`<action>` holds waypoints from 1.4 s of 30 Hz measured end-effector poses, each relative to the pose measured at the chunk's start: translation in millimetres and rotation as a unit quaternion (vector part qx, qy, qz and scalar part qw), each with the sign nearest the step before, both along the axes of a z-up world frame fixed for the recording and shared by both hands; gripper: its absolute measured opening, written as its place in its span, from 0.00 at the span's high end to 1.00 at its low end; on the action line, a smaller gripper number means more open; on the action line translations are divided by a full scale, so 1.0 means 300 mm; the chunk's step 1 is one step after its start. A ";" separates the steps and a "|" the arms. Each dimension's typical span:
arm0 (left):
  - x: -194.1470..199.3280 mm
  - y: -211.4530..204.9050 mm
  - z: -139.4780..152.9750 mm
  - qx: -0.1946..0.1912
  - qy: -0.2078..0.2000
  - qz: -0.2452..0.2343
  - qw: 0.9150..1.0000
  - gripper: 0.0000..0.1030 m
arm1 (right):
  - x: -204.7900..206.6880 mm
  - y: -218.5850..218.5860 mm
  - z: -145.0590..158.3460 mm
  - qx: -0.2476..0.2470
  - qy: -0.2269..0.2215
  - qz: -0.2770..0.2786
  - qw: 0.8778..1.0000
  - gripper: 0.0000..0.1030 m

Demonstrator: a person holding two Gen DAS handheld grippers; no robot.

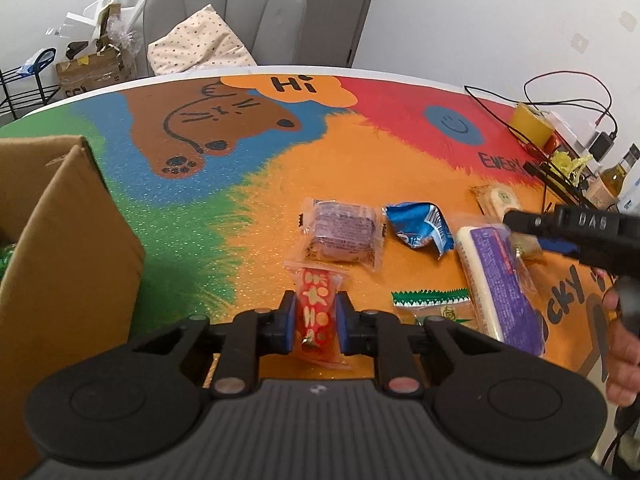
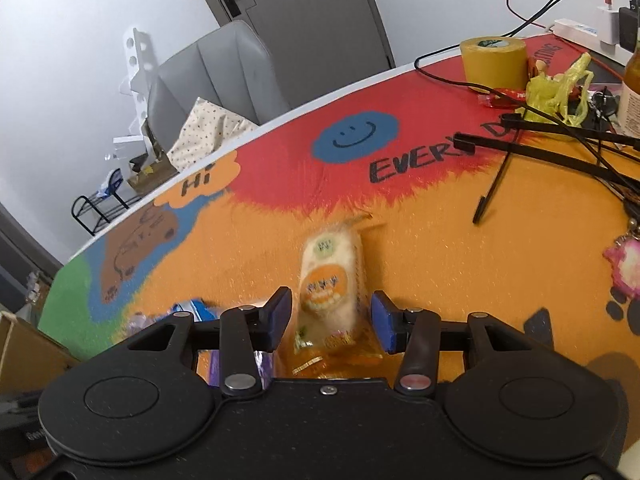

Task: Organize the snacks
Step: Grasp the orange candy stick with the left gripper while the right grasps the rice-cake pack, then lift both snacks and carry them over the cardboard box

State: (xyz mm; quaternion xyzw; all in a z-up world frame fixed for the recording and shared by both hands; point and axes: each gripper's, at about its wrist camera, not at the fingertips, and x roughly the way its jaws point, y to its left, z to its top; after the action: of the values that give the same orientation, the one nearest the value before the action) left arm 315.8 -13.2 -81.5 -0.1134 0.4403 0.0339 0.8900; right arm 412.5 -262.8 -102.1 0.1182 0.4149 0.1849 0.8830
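Clearly, the left gripper (image 1: 315, 318) was pinching the red snack packet (image 1: 316, 312), its two blue pads pressed against both sides of the wrapper. This packet lay on the orange part of the tabletop (image 1: 272, 184), well to the right of the open cardboard box (image 1: 68, 240), which stood on the green area at the left edge.

Just behind the red packet, farther from the camera, lay a clear packet with a purple snack (image 1: 344, 236). To the right of the purple one was a crumpled blue wrapper (image 1: 420, 228), and farther right again a long white and purple package (image 1: 500, 284). A packet with a green zigzag edge (image 1: 434, 306) rested just beside the red packet, on its right side, touching the long package.

The right gripper (image 2: 330, 314) was spread, with a pale rice cracker packet (image 2: 330, 280) lying between its fingers. The pads stood on both sides of it, and a small gap was visible at each side, so they did not press it. In the left wrist view, this gripper reached in from the right, above the long package, far from the box.
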 end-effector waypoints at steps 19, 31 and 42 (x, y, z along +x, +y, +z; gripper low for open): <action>-0.128 0.009 0.088 -0.009 -0.045 -0.006 0.999 0.82 | -0.155 0.008 0.079 -0.023 -0.039 0.003 0.999 0.71; -0.240 0.018 0.197 -0.018 -0.097 -0.015 0.995 0.89 | -0.285 0.075 0.193 0.022 -0.061 0.038 0.997 0.71; -0.279 0.064 0.216 -0.028 -0.104 -0.013 0.994 0.87 | -0.336 0.132 0.207 0.029 -0.069 0.051 0.996 0.71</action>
State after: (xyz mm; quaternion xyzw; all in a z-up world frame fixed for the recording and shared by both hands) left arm 232.1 5.9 -16.8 -0.1357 0.3476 -0.0018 0.9278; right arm 311.9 -223.2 -39.9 0.1091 0.3527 0.2491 0.8953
